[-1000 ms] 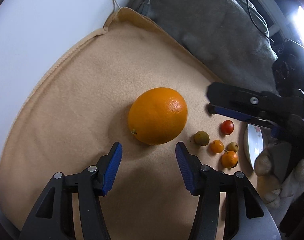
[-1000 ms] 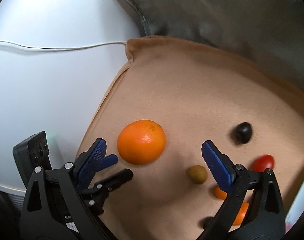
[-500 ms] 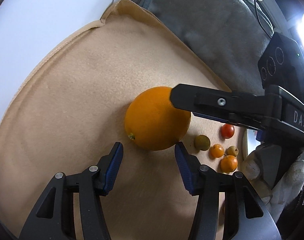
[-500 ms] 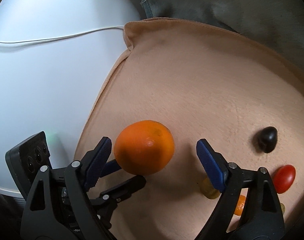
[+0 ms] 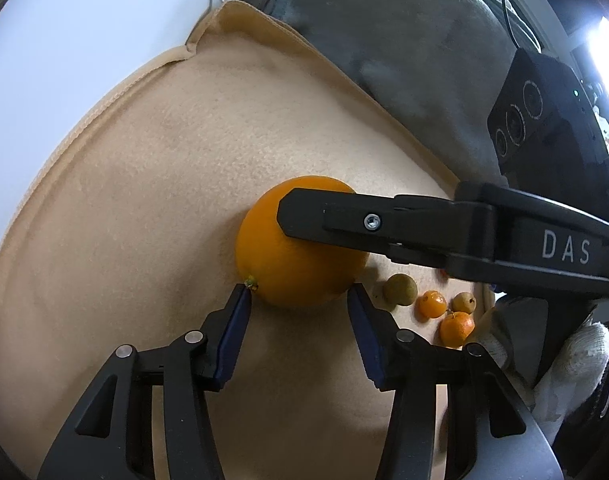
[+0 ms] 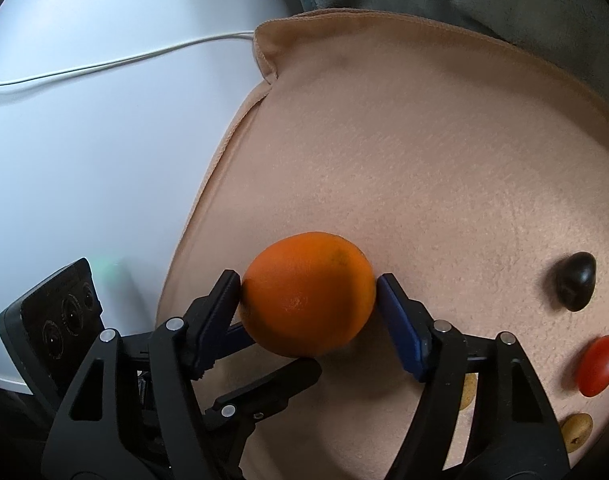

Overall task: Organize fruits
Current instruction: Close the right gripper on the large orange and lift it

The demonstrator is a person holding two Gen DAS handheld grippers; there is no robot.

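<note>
A large orange (image 5: 292, 268) lies on a tan cloth (image 5: 164, 184). My left gripper (image 5: 298, 294) has its blue pads at both sides of the orange's near end, touching or nearly so. My right gripper (image 6: 308, 282) comes in from the right, and its pads press the orange (image 6: 308, 292) on both sides. In the left wrist view the right gripper's upper finger (image 5: 368, 220) crosses over the orange. Small fruits lie to the right: a green-brown one (image 5: 400, 289), two small oranges (image 5: 432, 304) and a yellowish one (image 5: 464, 302).
In the right wrist view a black fruit (image 6: 575, 286), a red tomato (image 6: 599, 365) and a yellow-brown fruit (image 6: 576, 431) lie at the right. A grey cushion (image 5: 384, 40) lies behind the cloth. A white cable (image 6: 104, 66) runs over the white tabletop.
Both grippers have closed in on the large orange. The right gripper swung left from the small fruits and its jaws narrowed onto the orange. The left gripper moved forward until its pads reached the orange.
</note>
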